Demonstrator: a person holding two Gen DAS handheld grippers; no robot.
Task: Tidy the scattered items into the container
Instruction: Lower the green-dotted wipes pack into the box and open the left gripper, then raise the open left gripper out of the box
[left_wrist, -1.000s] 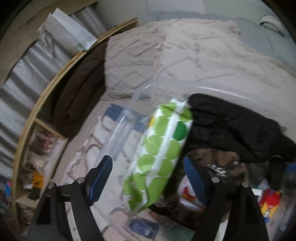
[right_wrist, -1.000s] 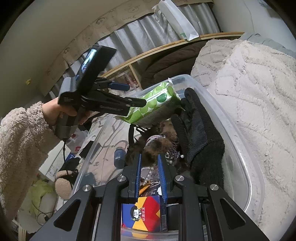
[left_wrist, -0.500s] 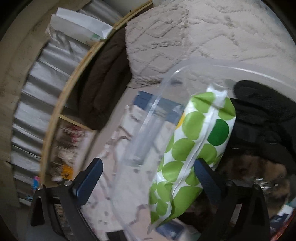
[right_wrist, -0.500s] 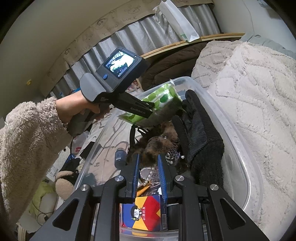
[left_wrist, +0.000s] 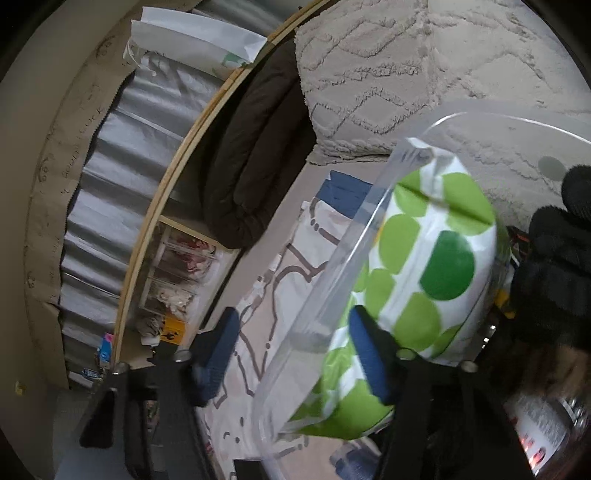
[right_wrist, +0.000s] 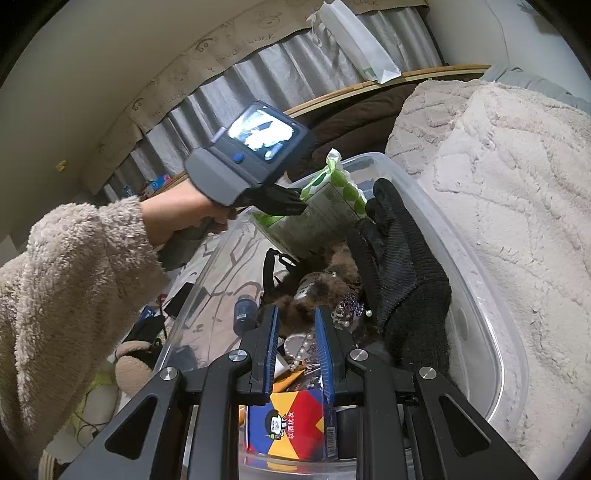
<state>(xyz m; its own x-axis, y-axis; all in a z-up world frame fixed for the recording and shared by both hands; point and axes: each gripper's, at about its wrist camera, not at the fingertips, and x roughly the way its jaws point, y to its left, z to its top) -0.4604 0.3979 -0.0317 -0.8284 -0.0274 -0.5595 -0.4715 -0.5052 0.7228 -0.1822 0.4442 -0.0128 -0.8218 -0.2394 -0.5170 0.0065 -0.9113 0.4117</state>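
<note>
A clear plastic container (right_wrist: 491, 332) holds a black glove (right_wrist: 402, 266), a brown furry item (right_wrist: 317, 288), beads and a colourful box (right_wrist: 295, 424). A white pack with green dots (left_wrist: 424, 280) leans inside against the container's wall (left_wrist: 332, 306); it also shows in the right wrist view (right_wrist: 332, 206). My left gripper (left_wrist: 291, 332) is open, its fingers straddling the container wall, apart from the pack. My right gripper (right_wrist: 295, 325) hovers above the container's near end, its jaws a narrow gap apart with nothing between them.
A cream textured blanket (right_wrist: 498, 184) lies right of the container. A brown bedding roll (left_wrist: 255, 155) and a wooden shelf edge (left_wrist: 177, 177) with small items stand behind. A plush toy (right_wrist: 129, 365) and clutter lie on the floor at the left.
My left gripper has let the dotted pack drop against the container wall and has drawn back and to the left. My right gripper has stayed still.
</note>
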